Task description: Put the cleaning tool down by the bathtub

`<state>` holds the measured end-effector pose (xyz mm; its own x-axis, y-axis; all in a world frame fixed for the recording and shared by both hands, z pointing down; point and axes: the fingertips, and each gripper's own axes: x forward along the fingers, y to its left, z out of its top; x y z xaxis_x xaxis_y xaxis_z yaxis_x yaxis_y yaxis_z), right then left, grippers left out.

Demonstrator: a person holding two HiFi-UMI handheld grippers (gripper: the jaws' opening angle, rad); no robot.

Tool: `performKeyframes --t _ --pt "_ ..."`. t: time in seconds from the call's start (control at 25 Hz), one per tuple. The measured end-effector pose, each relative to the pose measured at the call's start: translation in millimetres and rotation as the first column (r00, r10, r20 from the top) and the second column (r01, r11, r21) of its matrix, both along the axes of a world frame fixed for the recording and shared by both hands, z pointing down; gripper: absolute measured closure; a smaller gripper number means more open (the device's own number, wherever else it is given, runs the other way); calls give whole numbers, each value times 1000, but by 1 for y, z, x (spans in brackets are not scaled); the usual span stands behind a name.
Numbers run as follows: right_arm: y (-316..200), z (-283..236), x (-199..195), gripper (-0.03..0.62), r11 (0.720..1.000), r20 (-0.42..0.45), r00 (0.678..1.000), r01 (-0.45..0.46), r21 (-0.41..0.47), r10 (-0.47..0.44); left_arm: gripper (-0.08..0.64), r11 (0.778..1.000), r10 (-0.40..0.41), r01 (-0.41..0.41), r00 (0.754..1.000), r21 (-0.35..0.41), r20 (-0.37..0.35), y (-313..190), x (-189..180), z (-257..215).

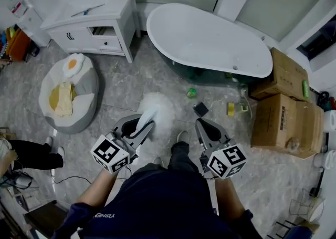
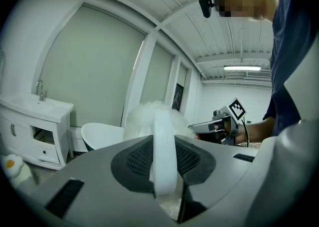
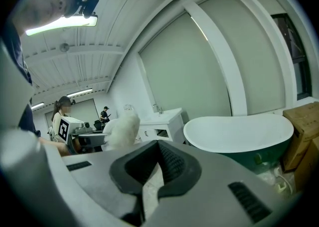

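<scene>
The cleaning tool is a fluffy white duster (image 1: pixel 157 107) on a white handle (image 2: pixel 163 151). My left gripper (image 1: pixel 137 127) is shut on that handle, and the fluffy head sticks out past the jaws toward the floor in front of my knees. The white bathtub (image 1: pixel 210 38) stands further ahead, about a step beyond the duster; it also shows in the left gripper view (image 2: pixel 99 133) and the right gripper view (image 3: pixel 239 131). My right gripper (image 1: pixel 203 123) hovers beside the left one with nothing in it, its jaws closed together (image 3: pixel 158 161).
A white vanity with a sink (image 1: pixel 94 17) stands at the far left. A grey bean bag with an egg cushion (image 1: pixel 68 91) lies left of me. Cardboard boxes (image 1: pixel 286 109) are stacked at the right. Small green (image 1: pixel 191 92), black (image 1: pixel 200 109) and yellow (image 1: pixel 231 108) items lie by the tub.
</scene>
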<state>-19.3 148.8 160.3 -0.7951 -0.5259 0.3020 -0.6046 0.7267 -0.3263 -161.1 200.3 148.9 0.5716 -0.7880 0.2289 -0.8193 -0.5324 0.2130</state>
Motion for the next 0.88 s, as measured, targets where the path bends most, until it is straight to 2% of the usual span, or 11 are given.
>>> performKeyframes --t 0.88 --pt "-193 36 40 588 991 34 993 116 -70 -114 456 988 -103 108 993 -109 52 -176 50 33"
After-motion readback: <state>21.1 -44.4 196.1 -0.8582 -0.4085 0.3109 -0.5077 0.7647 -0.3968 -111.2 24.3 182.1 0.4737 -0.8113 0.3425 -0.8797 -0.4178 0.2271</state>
